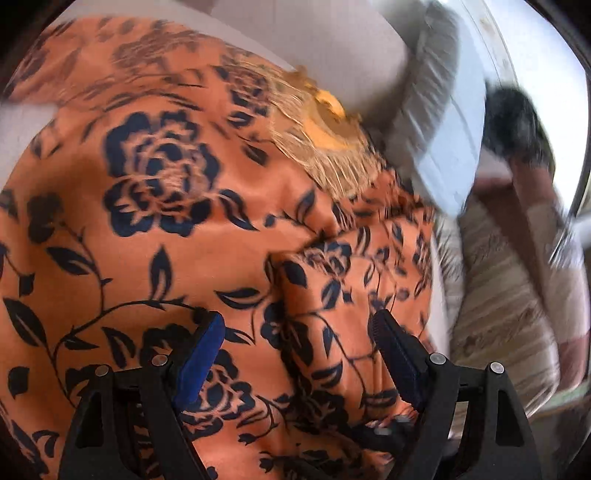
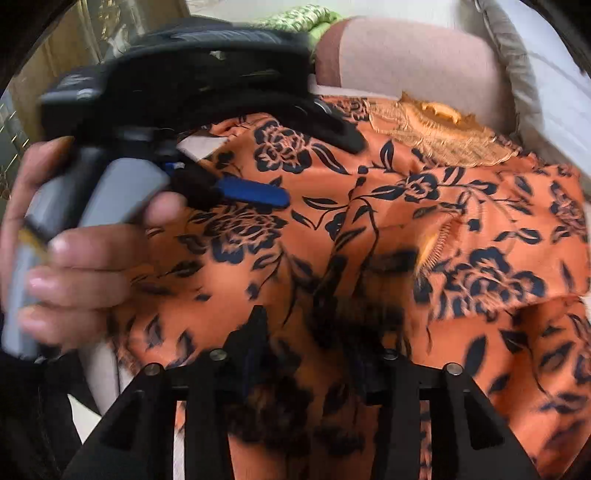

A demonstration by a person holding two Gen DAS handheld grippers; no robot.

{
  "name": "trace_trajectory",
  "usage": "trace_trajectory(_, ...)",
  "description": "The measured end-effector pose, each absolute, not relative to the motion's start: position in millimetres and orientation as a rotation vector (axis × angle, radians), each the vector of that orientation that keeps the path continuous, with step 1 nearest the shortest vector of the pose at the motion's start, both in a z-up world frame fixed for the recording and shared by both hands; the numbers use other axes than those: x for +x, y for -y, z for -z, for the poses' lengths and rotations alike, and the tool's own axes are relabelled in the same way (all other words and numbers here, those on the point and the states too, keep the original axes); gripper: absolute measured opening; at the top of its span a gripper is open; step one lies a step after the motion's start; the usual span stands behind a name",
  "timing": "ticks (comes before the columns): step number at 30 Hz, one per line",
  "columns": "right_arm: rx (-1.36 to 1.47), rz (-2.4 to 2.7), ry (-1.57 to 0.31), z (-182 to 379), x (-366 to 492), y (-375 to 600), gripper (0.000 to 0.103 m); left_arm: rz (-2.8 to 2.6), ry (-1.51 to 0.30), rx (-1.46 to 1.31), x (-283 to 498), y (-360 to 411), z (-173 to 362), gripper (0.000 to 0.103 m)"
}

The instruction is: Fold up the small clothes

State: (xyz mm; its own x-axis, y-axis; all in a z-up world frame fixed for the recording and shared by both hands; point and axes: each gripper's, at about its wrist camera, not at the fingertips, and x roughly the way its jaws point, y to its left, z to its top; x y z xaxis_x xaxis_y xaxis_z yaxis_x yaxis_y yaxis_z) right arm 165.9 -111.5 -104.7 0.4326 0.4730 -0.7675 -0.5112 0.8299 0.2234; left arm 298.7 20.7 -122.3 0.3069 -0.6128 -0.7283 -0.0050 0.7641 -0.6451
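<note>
An orange garment [image 1: 166, 229] printed with dark blue flowers lies spread on a pale cushioned surface [image 1: 332, 48]. Its tan lace neck patch [image 1: 325, 147] is at the far side. My left gripper [image 1: 295, 332] hovers just over the cloth, open, with nothing pinched between its blue pads [image 1: 201, 354]. In the right wrist view the same garment [image 2: 480, 221] fills the frame, with the lace patch [image 2: 443, 136] at the top. My right gripper [image 2: 317, 336] has its jaws apart over a blurred raised fold. A hand [image 2: 85, 258] holds the left gripper [image 2: 314, 170] at the left.
A grey-edged white cushion [image 1: 436, 110] lies beyond the garment. At the right of the left wrist view are a blurred dark shape [image 1: 517, 125] and a person's arm [image 1: 535, 229]. A green patterned cloth [image 2: 306, 18] and a beige padded edge [image 2: 406, 55] are at the back.
</note>
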Motion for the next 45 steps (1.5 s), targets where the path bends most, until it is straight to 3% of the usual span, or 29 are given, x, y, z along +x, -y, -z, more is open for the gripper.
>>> trace_trajectory(2, 0.077, -0.635, -0.939, 97.0, 158.8, 135.0, 0.058, 0.438, -1.207, -0.550, 297.5, -11.3, 117.6, 0.081)
trace_trajectory(11, 0.595, -0.338, -0.848, 71.6, 179.1, 281.0, 0.059, 0.430, -1.108, -0.244, 252.3, 35.3, 77.7, 0.081)
trace_trajectory(17, 0.689, -0.112, -0.956, 86.8, 235.4, 313.7, 0.057, 0.391, -1.113, -0.110, 244.2, 80.8, 94.8, 0.081)
trace_trajectory(18, 0.710, -0.091, -0.974, 95.1, 242.6, 315.4, 0.055, 0.357, -1.125, -0.073, 248.0, 85.5, 104.5, 0.066)
trace_trajectory(19, 0.734, -0.087, -0.983, 103.7, 243.8, 316.7, 0.053, 0.318, -1.152, -0.041, 252.3, 87.1, 114.1, 0.043)
trace_trajectory(21, 0.780, -0.122, -0.998, 116.9, 253.9, 314.7, 0.043, 0.279, -1.159, -0.076, 257.7, 82.8, 120.3, 0.027)
trace_trajectory(22, 0.779, -0.112, -1.003, 116.3, 252.1, 313.8, 0.041, 0.274, -1.161, -0.148, 259.1, 73.5, 115.0, 0.012)
trace_trajectory(25, 0.774, -0.110, -0.981, 115.2, 257.2, 314.7, 0.040, 0.289, -1.129, -0.336, 259.4, 45.9, 94.5, 0.006)
trace_trajectory(26, 0.773, -0.103, -0.980, 115.2, 260.4, 314.1, 0.037, 0.282, -1.111, -0.383, 258.6, 36.8, 85.5, 0.005)
trace_trajectory(29, 0.787, -0.119, -0.999, 115.4, 264.9, 312.4, 0.016, 0.284, -1.062, -0.536, 250.2, 2.7, 53.2, 0.004)
trace_trajectory(31, 0.797, -0.168, -0.982, 108.7, 263.1, 305.6, 0.015, 0.269, -1.047, -0.642, 239.5, -26.6, 34.6, 0.004)
trace_trajectory(35, 0.724, -0.231, -0.973, 98.3, 256.3, 277.4, 0.023, 0.144, -1.067, -0.646, 216.9, -62.1, 42.0, 0.005)
trace_trajectory(38, 0.666, -0.239, -0.995, 106.1, 255.7, 260.5, 0.040, 0.129, -1.234, -0.617, 225.5, -57.5, 82.4, 0.006)
trace_trajectory(41, 0.672, -0.217, -1.008, 111.8, 257.4, 262.8, 0.041, 0.118, -1.312, -0.630, 228.1, -51.0, 106.1, 0.006)
trace_trajectory(44, 0.682, -0.187, -0.978, 108.9, 261.5, 274.0, 0.049, 0.144, -1.294, -0.643, 230.8, -51.1, 101.8, 0.017)
trace_trajectory(45, 0.685, -0.178, -0.970, 108.2, 265.3, 278.1, 0.052, 0.139, -1.280, -0.623, 229.8, -50.9, 101.0, 0.027)
